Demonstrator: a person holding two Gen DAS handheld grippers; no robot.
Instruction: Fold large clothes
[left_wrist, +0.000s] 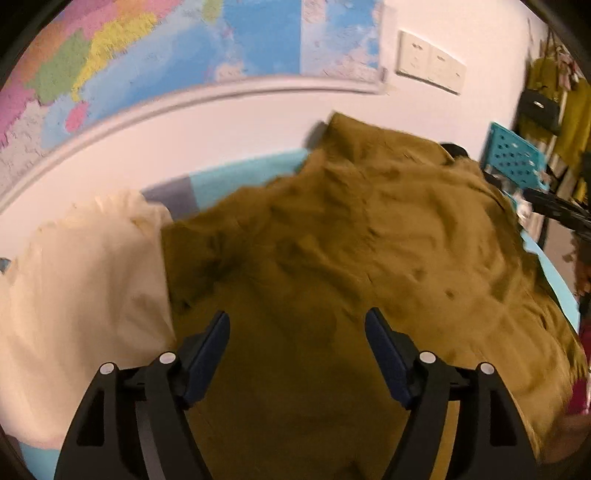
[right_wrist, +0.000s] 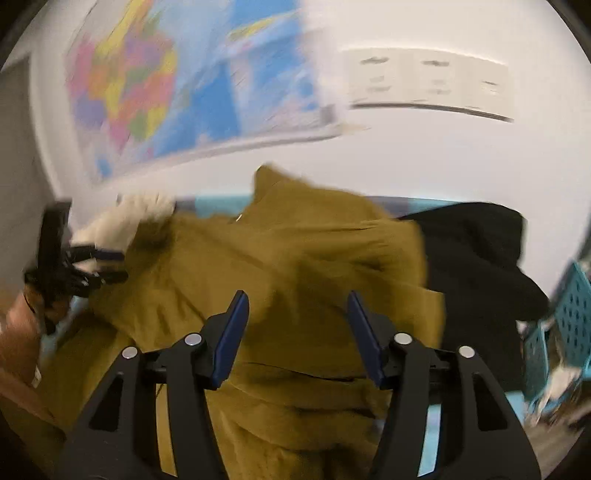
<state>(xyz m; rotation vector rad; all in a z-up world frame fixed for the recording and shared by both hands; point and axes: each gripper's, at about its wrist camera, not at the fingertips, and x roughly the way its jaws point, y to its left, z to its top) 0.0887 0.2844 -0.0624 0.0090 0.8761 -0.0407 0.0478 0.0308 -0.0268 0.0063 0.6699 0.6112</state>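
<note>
A large olive-brown garment (left_wrist: 332, 240) lies rumpled across a light blue surface (left_wrist: 236, 177), its far edge raised against the wall. My left gripper (left_wrist: 297, 321) hovers over its near part, jaws wide apart, nothing between the blue pads. In the right wrist view the same garment (right_wrist: 295, 266) fills the middle. My right gripper (right_wrist: 295, 306) stands open above it, with no cloth pinched between its fingers. The left gripper (right_wrist: 92, 266) shows at the far left of that view, over the garment's left edge. Both pictures are motion-blurred.
A cream garment (left_wrist: 81, 280) lies to the left of the olive one. A black garment (right_wrist: 476, 251) lies to its right. A turquoise perforated chair (left_wrist: 517, 158) stands at the right. A wall map (left_wrist: 147, 55) and sockets (left_wrist: 432, 62) are on the wall behind.
</note>
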